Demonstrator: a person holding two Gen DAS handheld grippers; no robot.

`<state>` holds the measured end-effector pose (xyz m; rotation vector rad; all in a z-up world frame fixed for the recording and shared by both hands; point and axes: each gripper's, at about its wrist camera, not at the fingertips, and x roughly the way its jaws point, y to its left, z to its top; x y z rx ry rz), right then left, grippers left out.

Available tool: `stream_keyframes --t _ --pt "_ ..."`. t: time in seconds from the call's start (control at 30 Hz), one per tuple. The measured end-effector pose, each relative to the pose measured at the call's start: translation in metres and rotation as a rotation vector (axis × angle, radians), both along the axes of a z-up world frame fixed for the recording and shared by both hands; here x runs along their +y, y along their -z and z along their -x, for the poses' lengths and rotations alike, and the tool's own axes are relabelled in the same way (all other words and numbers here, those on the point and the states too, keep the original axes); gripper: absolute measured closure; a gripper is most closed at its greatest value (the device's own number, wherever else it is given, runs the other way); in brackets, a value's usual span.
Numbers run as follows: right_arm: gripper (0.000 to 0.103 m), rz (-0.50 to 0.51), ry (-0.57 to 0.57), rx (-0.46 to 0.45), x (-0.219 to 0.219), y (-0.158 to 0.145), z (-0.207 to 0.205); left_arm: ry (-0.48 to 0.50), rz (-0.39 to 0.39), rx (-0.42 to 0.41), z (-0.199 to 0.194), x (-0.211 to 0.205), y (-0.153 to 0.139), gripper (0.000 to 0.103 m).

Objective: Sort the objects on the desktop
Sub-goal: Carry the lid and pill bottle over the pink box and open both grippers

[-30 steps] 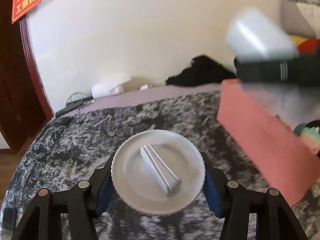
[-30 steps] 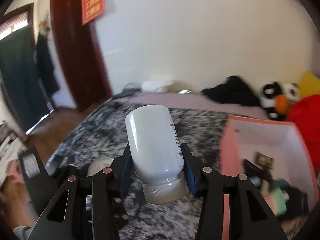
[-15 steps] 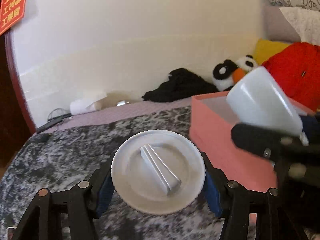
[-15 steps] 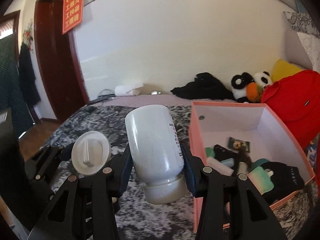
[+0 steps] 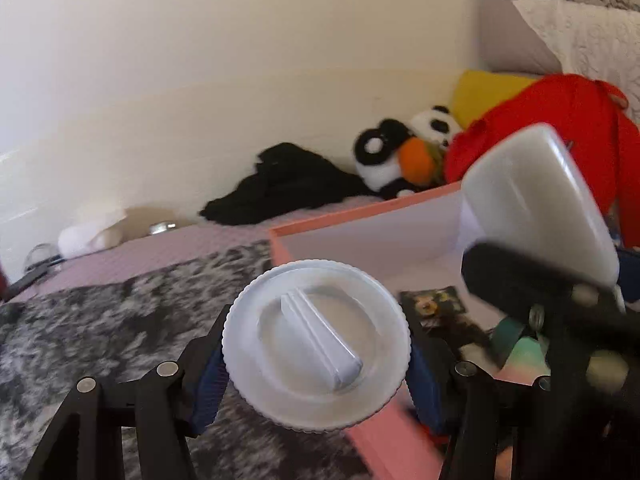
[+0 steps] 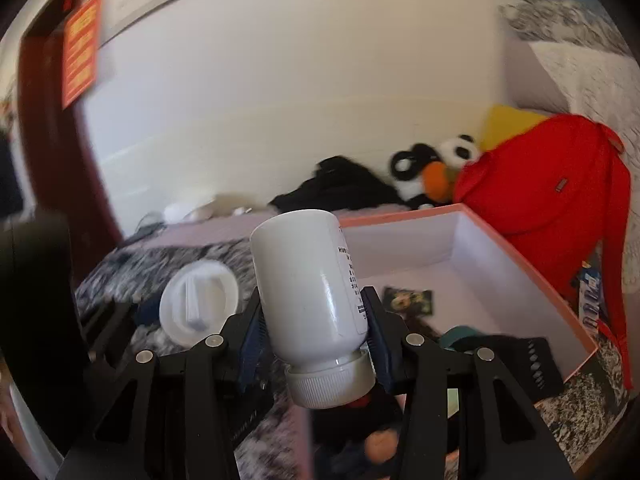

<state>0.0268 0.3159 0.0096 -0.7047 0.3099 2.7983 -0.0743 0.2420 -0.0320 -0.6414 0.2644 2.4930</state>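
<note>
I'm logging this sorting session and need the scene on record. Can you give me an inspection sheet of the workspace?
Surface: grey mottled blanket on a bed.
Job's things: white lid; white bottle, cap end toward the camera; pink box holding small items.
Clutter: black cloth, panda plush, red backpack.
Grippers: left gripper shut on lid; right gripper shut on bottle.
Cables: dark cable by the wall.
Surroundings: cream wall, red sign.

The white bottle (image 6: 310, 284) hides part of the pink box's (image 6: 532, 268) near left corner. The items in the box (image 6: 408, 300) blur together (one dark card shows, its print unreadable). The bottle's label text is too small to read. The red backpack (image 6: 548, 196) runs off the right edge.
</note>
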Motion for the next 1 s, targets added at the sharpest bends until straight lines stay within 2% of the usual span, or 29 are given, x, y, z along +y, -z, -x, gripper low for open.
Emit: stream_keyframes --t 0.17,0.33,0.57,0.6,0.63,0.7,0.83,1.0 --pt "0.054 0.005 0.116 0.009 0.03 0.011 0.006 0.027 0.001 -0.066 0.012 0.026 0.017 0.039" --pt "0.054 0.024 0.171 -0.016 0.051 0.022 0.01 0.054 0.023 -0.106 0.015 0.045 0.03 0.039" --pt "0.052 0.067 0.252 -0.01 0.07 0.023 -0.006 0.134 0.012 -0.157 0.002 0.068 0.021 0.038" --pt "0.047 0.062 0.293 -0.012 0.073 0.022 -0.009 0.137 0.016 -0.167 0.001 0.07 0.021 0.034" --pt "0.03 0.054 0.341 -0.016 0.076 0.022 -0.012 0.128 0.021 -0.169 0.0 0.072 0.021 0.017" --pt "0.009 0.033 0.416 -0.014 0.08 0.019 -0.017 0.087 0.03 -0.129 -0.006 0.07 0.016 0.0" --pt "0.006 0.003 0.435 0.042 0.077 0.009 -0.029 0.061 0.008 -0.085 -0.019 0.063 0.001 0.0" --pt "0.004 0.034 0.421 0.111 0.076 0.001 -0.04 0.025 0.01 0.025 -0.041 0.055 -0.016 0.0"
